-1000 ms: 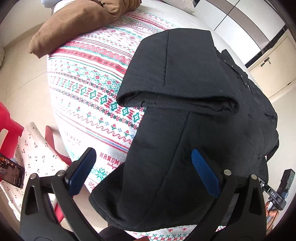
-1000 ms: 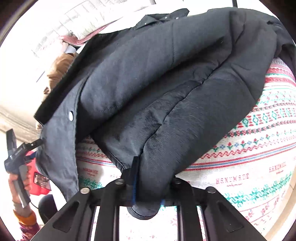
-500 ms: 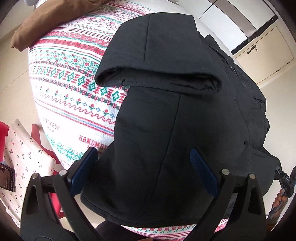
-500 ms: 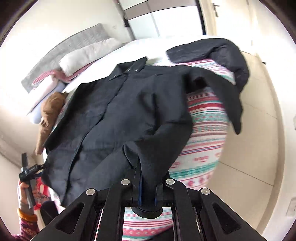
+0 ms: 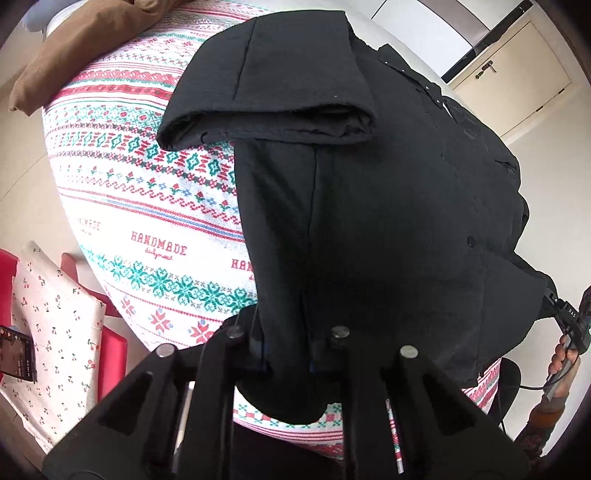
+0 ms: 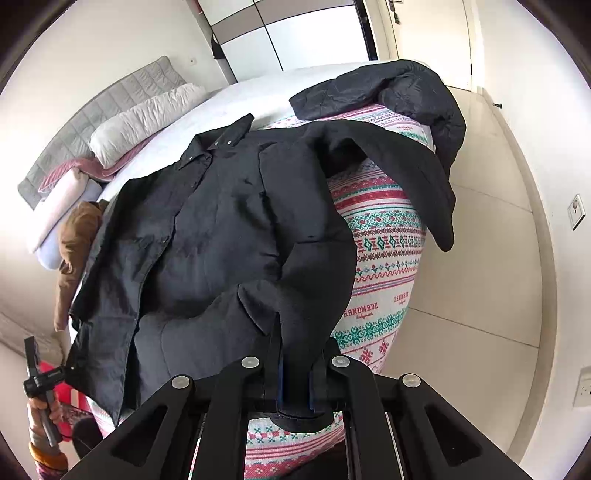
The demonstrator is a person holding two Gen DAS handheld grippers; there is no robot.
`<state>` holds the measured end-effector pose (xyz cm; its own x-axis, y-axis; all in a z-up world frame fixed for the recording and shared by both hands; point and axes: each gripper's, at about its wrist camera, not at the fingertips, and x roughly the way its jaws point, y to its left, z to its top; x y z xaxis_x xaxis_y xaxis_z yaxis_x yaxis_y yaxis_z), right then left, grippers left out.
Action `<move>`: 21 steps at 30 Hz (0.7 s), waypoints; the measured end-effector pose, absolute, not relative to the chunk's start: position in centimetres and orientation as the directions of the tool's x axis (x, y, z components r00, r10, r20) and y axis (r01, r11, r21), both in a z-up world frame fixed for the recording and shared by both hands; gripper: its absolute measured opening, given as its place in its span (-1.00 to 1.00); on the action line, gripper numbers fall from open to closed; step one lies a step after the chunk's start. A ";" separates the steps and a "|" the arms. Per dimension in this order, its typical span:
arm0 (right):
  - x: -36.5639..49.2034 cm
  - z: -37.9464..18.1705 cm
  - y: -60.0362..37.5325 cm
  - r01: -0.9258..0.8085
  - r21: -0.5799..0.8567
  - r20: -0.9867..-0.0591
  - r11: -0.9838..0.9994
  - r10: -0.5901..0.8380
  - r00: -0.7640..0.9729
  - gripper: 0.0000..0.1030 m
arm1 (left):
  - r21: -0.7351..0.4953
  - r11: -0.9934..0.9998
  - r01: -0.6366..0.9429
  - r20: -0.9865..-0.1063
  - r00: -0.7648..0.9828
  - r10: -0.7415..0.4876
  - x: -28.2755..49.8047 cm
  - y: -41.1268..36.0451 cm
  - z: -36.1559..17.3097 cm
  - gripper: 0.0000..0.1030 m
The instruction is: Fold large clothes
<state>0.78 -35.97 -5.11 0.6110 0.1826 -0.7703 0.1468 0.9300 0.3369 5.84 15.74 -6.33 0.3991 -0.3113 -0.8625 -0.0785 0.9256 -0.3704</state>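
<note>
The black coat [image 6: 221, 229]'s hem is pinched in each hand-held gripper [image 5: 286, 354] [image 6: 295, 384], the left closing.

Bright daylit bedroom, pale glossy tiled floor [image 6: 480, 258], plain white walls [image 6: 535, 110], grey quilted headboard [image 6: 92, 122] far left, grey-and-white wardrobe doors [image 6: 295, 33] at far end, cream cupboard with metal handle [image 5: 517, 77], white wall socket [image 6: 585, 386] near right.

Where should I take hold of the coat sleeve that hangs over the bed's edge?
Grip the sleeve near its cuff end, coming in from the floor side. That tip dangles free past the patterned blanket, so the fingers could probably close across it without catching the bedding.
</note>
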 end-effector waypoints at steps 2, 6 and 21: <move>0.5 -4.5 -36.2 0.146 0.336 -0.758 0.930 0.175 0.628 -0.86 | -0.415 0.907 -0.064 -0.831 0.433 -0.350 4.7 15.3 -4.2 -0.75; -0.2 -2.7 -37.0 0.151 0.317 -0.743 0.936 0.147 0.653 -0.86 | -0.490 0.871 0.018 -0.772 0.456 -0.443 1.5 13.4 -0.8 -0.76; -1.7 -3.9 -40.8 0.349 0.105 -0.852 0.931 -0.097 0.515 0.19 | -0.139 0.990 -0.001 -0.877 0.466 -0.122 -2.1 12.4 -1.1 0.58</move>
<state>-1.67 -40.79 -3.90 0.5152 -0.0968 -0.8516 0.3493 0.9311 0.1055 -2.10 12.37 -1.08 0.4656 -0.1222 -0.8765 -0.0012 0.9903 -0.1386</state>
